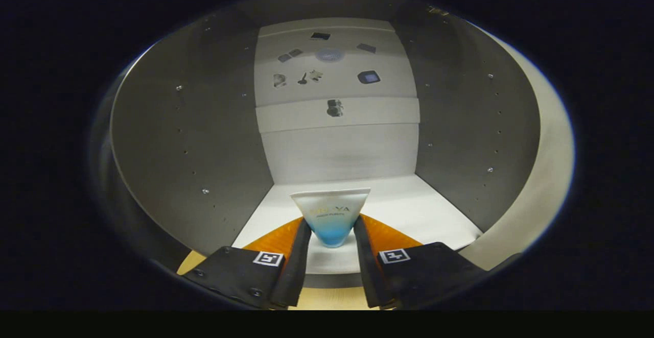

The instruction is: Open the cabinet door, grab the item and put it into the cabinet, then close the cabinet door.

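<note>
Tool (331,236) fingers clamp my tube (331,216) from both sides, its long axis upright between them, flat crimped end topmost, held just over the front of the open cabinet's white floor (409,200), back wall (340,149) beyond.

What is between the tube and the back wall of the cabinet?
Nothing. In the gripper view, the tube, held by the gripper, has only the bare white cabinet floor between it and the back wall.
</note>
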Tool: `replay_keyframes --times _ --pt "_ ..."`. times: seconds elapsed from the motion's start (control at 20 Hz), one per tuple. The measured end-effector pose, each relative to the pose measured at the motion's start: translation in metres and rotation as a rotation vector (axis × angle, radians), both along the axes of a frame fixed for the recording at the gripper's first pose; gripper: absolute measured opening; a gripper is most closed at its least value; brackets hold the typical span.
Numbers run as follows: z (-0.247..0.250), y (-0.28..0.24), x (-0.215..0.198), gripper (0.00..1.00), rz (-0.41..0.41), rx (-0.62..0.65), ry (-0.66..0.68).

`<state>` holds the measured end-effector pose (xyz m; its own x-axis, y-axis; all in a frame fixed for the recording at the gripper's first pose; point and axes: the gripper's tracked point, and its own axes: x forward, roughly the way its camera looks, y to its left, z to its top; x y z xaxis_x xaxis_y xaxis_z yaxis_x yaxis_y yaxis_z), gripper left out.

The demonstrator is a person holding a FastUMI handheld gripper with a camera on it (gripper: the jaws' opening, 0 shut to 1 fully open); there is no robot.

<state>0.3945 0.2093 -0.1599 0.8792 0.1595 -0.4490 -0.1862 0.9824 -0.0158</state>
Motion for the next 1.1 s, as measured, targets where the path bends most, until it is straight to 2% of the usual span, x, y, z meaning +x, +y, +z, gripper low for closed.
replay_keyframes --times 0.2,0.45,0.55,0.65,0.9,1.1 --pt "-0.006 0.004 0.01 0.55 0.004 -0.013 0.017" --pt "-0.01 0.011 0.006 0.68 0.031 -0.004 0.025" --pt "-0.008 0.014 0.003 0.84 0.046 0.011 0.024" --pt "-0.002 0.018 -0.004 0.94 0.058 0.013 0.006" --pt "0.033 0.017 -0.036 0.94 0.079 0.007 -0.067" --pt "0.069 0.022 -0.095 0.94 0.139 0.035 -0.143"
